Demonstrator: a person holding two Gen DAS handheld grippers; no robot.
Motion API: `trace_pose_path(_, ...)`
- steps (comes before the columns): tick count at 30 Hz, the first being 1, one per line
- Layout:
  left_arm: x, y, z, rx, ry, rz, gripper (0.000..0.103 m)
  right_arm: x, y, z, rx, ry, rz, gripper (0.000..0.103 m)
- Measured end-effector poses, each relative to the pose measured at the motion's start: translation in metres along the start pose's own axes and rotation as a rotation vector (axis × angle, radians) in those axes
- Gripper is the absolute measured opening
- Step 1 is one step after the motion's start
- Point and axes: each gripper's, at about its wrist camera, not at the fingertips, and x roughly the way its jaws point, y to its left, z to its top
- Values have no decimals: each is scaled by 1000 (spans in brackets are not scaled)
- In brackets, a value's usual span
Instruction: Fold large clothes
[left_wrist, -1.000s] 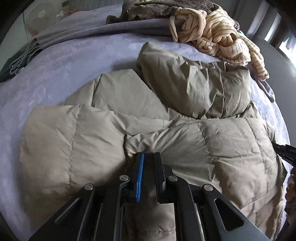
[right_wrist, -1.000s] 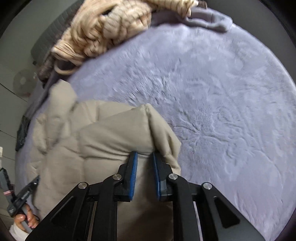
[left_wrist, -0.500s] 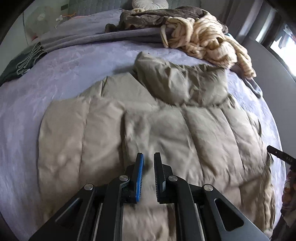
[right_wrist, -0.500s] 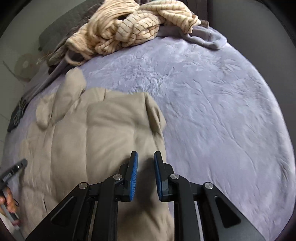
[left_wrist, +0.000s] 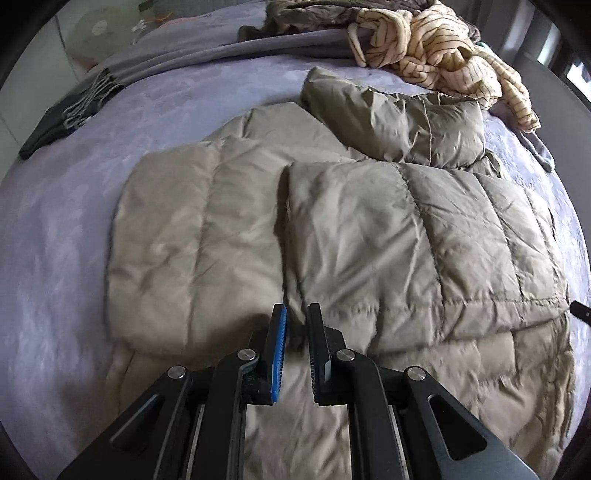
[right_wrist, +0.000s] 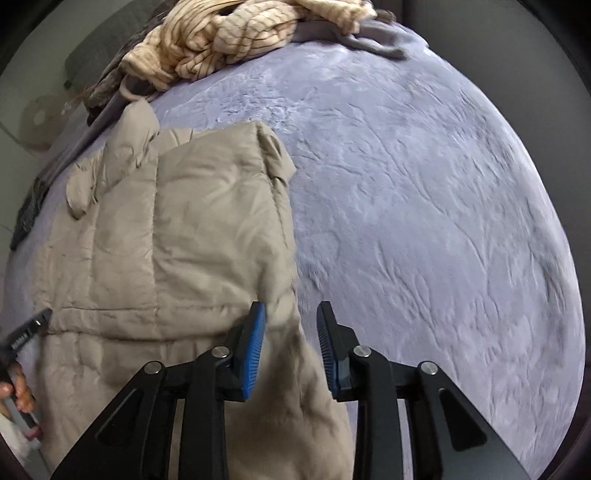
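A beige quilted puffer jacket (left_wrist: 369, 236) lies on a lavender bed cover (left_wrist: 55, 240). Its right half is folded over the middle, and the hood (left_wrist: 406, 114) lies at the far end. My left gripper (left_wrist: 295, 325) hovers at the near corner of the folded panel with a narrow gap between its jaws; I cannot tell whether fabric is pinched. In the right wrist view the jacket (right_wrist: 166, 258) fills the left side. My right gripper (right_wrist: 290, 328) is open over the jacket's right edge, holding nothing.
A cream striped garment (left_wrist: 443, 48) and a brown one (left_wrist: 314, 14) are heaped at the bed's far end; the striped one also shows in the right wrist view (right_wrist: 221, 40). A dark fringed cloth (left_wrist: 66, 118) lies at the left edge. Bare bed cover (right_wrist: 424, 221) spreads right of the jacket.
Both grippers laid the lifted jacket panel flat over the middle and pulled back. My right gripper has opened and let go of the fabric.
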Motion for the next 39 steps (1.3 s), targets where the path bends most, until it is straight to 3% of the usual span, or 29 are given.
trace_pose_path(2,-11,3,-7,-33,12,-11,16,-9,-5,-5,38,17,35,43)
trace_pose_path(3,-14,3,-7,-44,18,-18,53,-13,-6,-9,49,24,46,46)
trace_pose_path(4,-20,4,-11,-62,19,-19,81,-17,-6,-13,55,33,57,48)
trace_pose_path(5,-29,6,-16,-87,-10,10,102,-20,-6,-16,55,38,63,51)
trace_pose_path(6,-38,7,-20,-97,-44,26,102,-24,-5,-19,55,46,68,52)
trace_pose_path(13,-60,6,-40,-118,41,7,102,-39,2,-42,51,93,128,64)
trace_pose_path(16,-65,1,-54,-111,80,3,102,-49,7,-51,39,98,166,80)
trace_pose_path(20,-81,-9,-72,-102,90,20,102,-61,11,-60,29,100,197,81)
trace_pose_path(22,-89,-15,-82,-106,95,22,102,-63,11,-63,33,115,212,90)
trace_pose_path(39,-112,-8,-131,-74,140,-24,102,-73,31,-125,118,189,247,90)
